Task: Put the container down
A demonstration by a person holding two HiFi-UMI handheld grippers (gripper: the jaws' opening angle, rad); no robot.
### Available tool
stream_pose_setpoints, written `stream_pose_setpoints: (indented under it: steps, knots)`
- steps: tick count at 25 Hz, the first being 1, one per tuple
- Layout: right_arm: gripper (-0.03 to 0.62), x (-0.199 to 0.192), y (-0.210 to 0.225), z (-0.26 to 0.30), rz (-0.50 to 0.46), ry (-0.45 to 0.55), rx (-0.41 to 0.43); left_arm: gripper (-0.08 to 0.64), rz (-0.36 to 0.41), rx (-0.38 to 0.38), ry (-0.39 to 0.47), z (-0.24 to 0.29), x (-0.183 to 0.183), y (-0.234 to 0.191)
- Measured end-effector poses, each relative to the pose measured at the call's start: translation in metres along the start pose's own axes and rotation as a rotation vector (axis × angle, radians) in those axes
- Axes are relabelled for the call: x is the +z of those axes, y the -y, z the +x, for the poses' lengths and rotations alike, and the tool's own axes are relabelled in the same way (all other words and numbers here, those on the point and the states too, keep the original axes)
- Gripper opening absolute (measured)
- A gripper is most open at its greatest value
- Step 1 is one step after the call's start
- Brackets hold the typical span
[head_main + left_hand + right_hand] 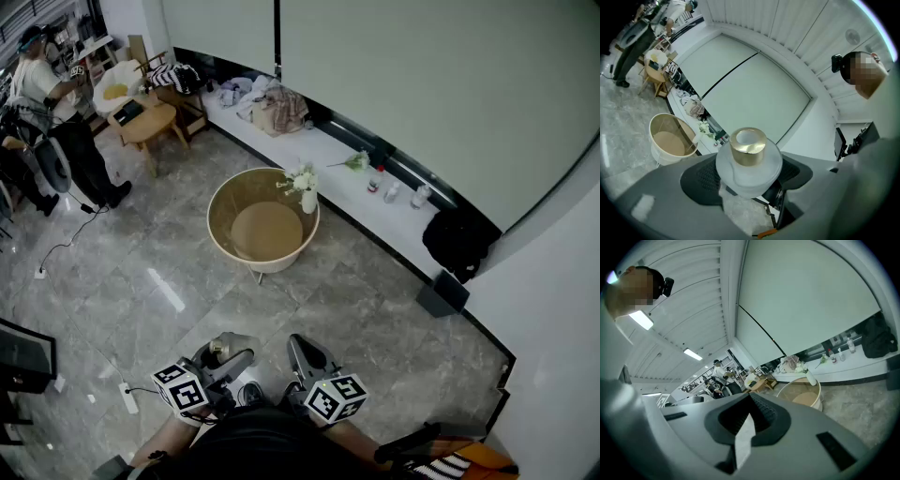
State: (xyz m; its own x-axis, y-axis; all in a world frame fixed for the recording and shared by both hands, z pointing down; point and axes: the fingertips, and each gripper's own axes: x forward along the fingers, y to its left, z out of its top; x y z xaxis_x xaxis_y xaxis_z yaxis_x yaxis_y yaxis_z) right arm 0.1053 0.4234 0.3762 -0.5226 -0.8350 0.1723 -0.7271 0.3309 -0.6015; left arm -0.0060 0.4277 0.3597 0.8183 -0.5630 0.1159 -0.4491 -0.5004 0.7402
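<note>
In the left gripper view a frosted white container [754, 171] with a gold cap [748, 146] sits between the dark jaws of my left gripper [747, 180], which is shut on its round body and holds it in the air. The head view shows that gripper [230, 354] low at the frame's bottom, close to my body, with the container [225, 345] at its tip. My right gripper [302, 354] is beside it, apart from the container. In the right gripper view its jaws [745, 437] are together, with only a thin white strip [744, 442] at the seam.
A round beige side table [225, 234] stands ahead on the grey marble floor, with a white vase of flowers [307, 192] on its far rim. Behind it runs a white ledge [337, 164] with clothes and small bottles. A black bag [459, 239] lies right; a person [56, 103] stands far left.
</note>
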Motion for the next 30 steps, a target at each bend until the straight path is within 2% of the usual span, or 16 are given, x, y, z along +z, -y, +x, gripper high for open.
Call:
stream_pose_setpoints:
  steps: [4,8,13,16,21,25,30]
  knots:
    - [0.006,-0.026,-0.014,0.017,0.005,-0.026,0.011,0.342,-0.029,0.03,0.023,-0.023,-0.001,-0.029]
    - [0.006,-0.029,-0.034,0.02,-0.018,-0.028,0.021,0.342,-0.109,0.053,0.05,-0.043,-0.004,-0.047]
    - [0.006,-0.023,-0.048,0.022,-0.047,-0.02,0.042,0.342,-0.105,0.032,0.072,-0.046,0.003,-0.038]
    - [0.006,-0.011,-0.049,0.016,-0.074,0.014,0.048,0.342,-0.128,0.023,0.088,-0.042,0.008,-0.028]
    - [0.006,0.004,-0.047,0.003,-0.123,0.052,0.071,0.342,-0.118,0.004,0.123,-0.029,0.009,-0.013]
    - [0.006,0.011,-0.032,-0.01,-0.108,0.059,0.072,0.342,-0.133,-0.021,0.158,-0.018,0.007,0.0]
    - [0.006,0.017,-0.014,-0.017,-0.075,0.071,0.064,0.342,-0.134,0.001,0.156,-0.009,0.004,0.001]
